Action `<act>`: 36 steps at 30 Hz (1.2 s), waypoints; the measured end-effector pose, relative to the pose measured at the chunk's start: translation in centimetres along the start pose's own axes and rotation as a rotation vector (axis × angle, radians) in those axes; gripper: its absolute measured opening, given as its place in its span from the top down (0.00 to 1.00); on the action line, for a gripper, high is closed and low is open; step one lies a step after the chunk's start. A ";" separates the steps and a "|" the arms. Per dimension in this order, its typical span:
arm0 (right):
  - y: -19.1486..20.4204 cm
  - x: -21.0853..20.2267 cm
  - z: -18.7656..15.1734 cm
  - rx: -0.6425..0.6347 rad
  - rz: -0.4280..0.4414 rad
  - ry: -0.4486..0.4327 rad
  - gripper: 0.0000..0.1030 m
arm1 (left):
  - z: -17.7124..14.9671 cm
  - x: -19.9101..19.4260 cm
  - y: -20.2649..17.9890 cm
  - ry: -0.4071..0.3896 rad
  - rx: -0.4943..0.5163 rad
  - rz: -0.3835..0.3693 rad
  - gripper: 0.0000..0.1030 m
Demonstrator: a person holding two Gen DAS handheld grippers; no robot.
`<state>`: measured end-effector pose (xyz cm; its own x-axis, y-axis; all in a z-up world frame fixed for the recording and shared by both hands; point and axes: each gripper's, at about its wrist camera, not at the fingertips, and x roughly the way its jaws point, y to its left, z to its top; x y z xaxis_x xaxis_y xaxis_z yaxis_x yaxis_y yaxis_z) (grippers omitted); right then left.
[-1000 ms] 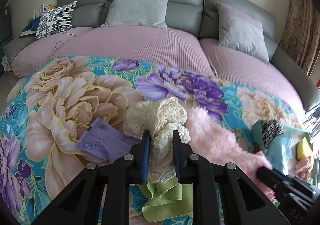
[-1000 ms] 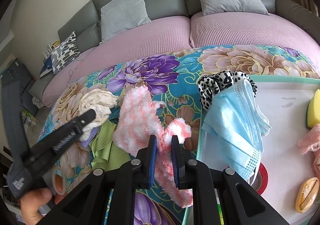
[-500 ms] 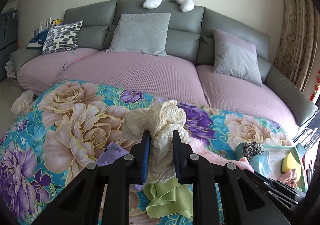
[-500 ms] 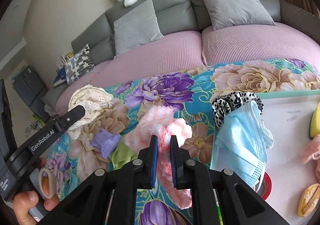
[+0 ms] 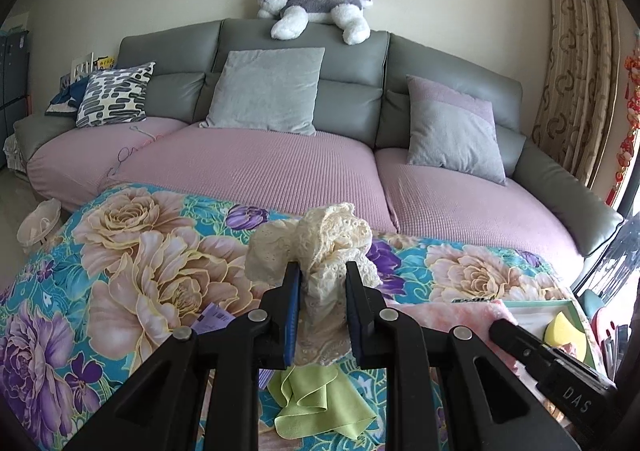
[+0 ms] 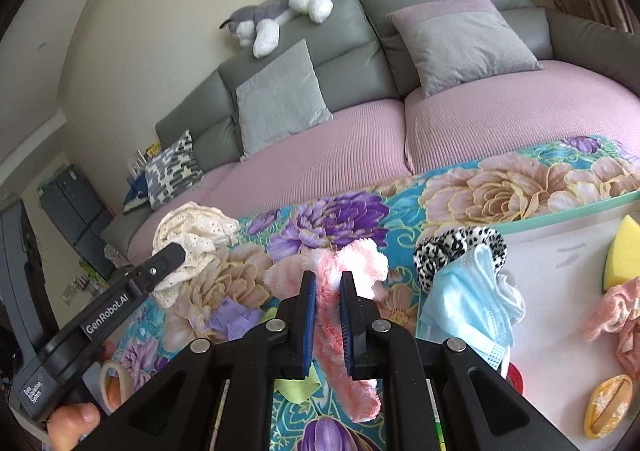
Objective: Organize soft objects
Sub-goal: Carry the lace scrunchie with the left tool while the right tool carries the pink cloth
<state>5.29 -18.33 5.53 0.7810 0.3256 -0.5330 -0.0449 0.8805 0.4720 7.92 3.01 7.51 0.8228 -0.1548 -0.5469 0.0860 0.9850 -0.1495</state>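
**A:** What worried you about the cream lace cloth (image 5: 320, 251)?

**B:** It was bunched and floppy, pinched only through its middle by the left gripper (image 5: 322, 283), whose jaws were closed to a narrow gap on the fabric. A frilly head stood above the fingertips and a tail hung below them. My judgement was that the loose tail could snag or drag across the green cloth (image 5: 316, 403) lying directly beneath, or the lace could slide out if the squeeze eased.

**A:** And the fluffy pink cloth (image 6: 352, 263)?

**B:** Much the same. The right gripper (image 6: 328, 287) had its jaws nearly together on a thin strip of it, part of the pile puffed out above the tips and a long end trailing down between the arms. With so little fabric caught, I judged a quick swing might pull it free.

**A:** Where were both relative to the surroundings?

**B:** Both looked lifted above the floral tablecloth (image 5: 132, 271), though how far up I could not tell. The lace was off to the left of the pink cloth, with a purple paper slip (image 6: 234, 317) on the tablecloth between them. To the right stood the white tray (image 6: 560, 271), with a blue face mask (image 6: 468, 299) and a leopard-print scrunchie (image 6: 452, 247) draped over its near edge; crowding there could knock them off.
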 end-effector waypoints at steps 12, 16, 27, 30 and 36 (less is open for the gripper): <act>-2.3 -7.8 1.9 0.046 -0.081 -0.228 0.89 | 1.0 -2.5 -0.4 -0.075 -0.003 -0.033 0.79; -4.0 -10.7 2.3 0.069 -0.168 -0.293 0.89 | 0.8 -2.3 -3.0 -0.066 0.043 -0.088 0.79; -8.0 -17.3 2.6 0.161 -0.329 -0.465 0.89 | -0.9 -1.6 -11.4 -0.033 0.206 -0.266 0.79; -8.5 -17.4 2.7 0.167 -0.353 -0.455 0.89 | -1.8 -1.1 -13.4 -0.003 0.253 -0.296 0.79; -9.9 -16.7 2.2 0.195 -0.366 -0.417 0.89 | -3.7 -0.1 -16.8 0.052 0.338 -0.333 0.79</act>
<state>-5.98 -33.20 11.31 0.9048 -0.1862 -0.3829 0.3590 0.8172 0.4510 4.35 -13.77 7.01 0.6909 -0.4616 -0.5564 0.5255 0.8492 -0.0519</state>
